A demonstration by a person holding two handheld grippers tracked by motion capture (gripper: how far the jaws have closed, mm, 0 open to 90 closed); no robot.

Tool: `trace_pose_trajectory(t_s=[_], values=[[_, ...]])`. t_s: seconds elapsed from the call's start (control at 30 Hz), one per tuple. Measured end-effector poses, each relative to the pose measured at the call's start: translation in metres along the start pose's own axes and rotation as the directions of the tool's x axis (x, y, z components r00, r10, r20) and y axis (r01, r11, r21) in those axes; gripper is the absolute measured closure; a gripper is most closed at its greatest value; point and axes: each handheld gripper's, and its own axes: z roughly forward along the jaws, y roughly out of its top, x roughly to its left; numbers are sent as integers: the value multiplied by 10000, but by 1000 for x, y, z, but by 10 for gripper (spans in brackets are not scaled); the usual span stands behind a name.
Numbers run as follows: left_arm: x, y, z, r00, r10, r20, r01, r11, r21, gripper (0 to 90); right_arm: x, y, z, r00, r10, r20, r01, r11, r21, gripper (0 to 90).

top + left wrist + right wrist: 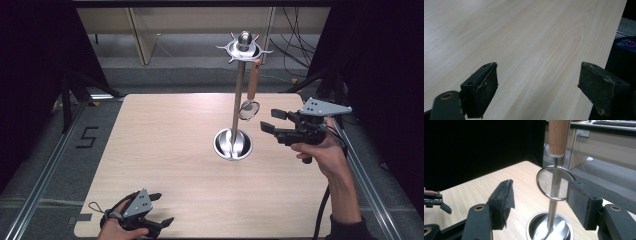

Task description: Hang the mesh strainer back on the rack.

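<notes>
Your strainer (251,90) hangs upright from the rack (239,100), wooden handle up, mesh ring down; your right tongs (270,120) stand apart beside it, left tongs (162,209) apart.

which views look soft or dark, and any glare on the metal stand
High view: evenly lit table, black surroundings at both sides, bright glints on the stand top and base. Left gripper view: near jaws soft, wood grain clearer beyond, pale sheen across the tabletop. Right gripper view: the jaws are slightly blurred, the strainer ring is fairly sharp, and the backdrop at left is nearly black.
</notes>
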Motion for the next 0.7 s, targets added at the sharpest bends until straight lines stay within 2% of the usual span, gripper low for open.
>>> trace_pose_trajectory(t_s=[0.03, 0.07, 0.1, 0.17, 0.2, 0.23, 0.27, 0.3, 0.33, 0.37, 0.5, 0.53, 0.57, 0.67, 0.7], values=[[0, 0, 0, 10000, 9, 1, -9, 10000, -4, 153, 0, -1, 0, 9998, 146, -115, -145, 9998, 112, 390], [-1, 0, 1, 9999, -98, 51, 98, 9999, -101, 153, 0, -3, 1, 10000, 74, 22, -74, 9998, 201, 390], [0, 0, 0, 10000, 17, 19, -17, 10000, -15, 153, 0, -4, 1, 9998, 141, 117, -144, 9997, 217, 390], [-1, 0, 1, 9999, -86, 83, 87, 9998, -168, 153, 0, -6, 2, 9996, 265, 5, -265, 9994, 240, 390], [-1, 0, 2, 9999, -121, 97, 124, 9996, -252, 153, 0, -7, 2, 9998, 211, -22, -211, 9996, 183, 389], [1, 0, 2, 10000, 19, 34, -19, 9999, -131, 153, 0, -7, 2, 9999, 150, 16, -151, 9997, 207, 388], [1, 0, 2, 10000, 7, 51, -6, 9999, -138, 152, 1, -7, 1, 9997, 261, 27, -262, 9993, 250, 388], [1, 1, 2, 10000, 19, 54, -18, 9999, -126, 153, 1, -7, 0, 9999, 50, 108, -52, 9997, 226, 387], [1, 1, 2, 10000, 15, 59, -14, 9999, -125, 153, 1, -7, 0, 9999, 50, 108, -52, 9997, 226, 387], [0, 1, 2, 9999, -66, 77, 67, 9998, -191, 153, 3, -8, 0, 9997, 226, 96, -228, 9995, 198, 386], [0, 1, 2, 9997, -171, 183, 175, 9997, -178, 152, 5, -11, -1, 10000, 71, 35, -72, 9995, 294, 384], [0, 1, 2, 9997, -185, 175, 189, 9995, -234, 153, 6, -12, -1, 9996, 226, 155, -231, 9993, 288, 383], [0, 1, 2, 9997, -185, 175, 189, 9995, -234, 153, 5, -13, -2, 9999, 92, 69, -95, 9993, 363, 383], [1, 2, 2, 9998, 22, 179, -21, 10000, -63, 153, 7, -15, -1, 9997, 110, 218, -115, 9997, 202, 382], [1, 2, 2, 9998, 17, 174, -16, 10000, -89, 153, 6, -16, -2, 9998, 80, 173, -87, 9990, 431, 381]])
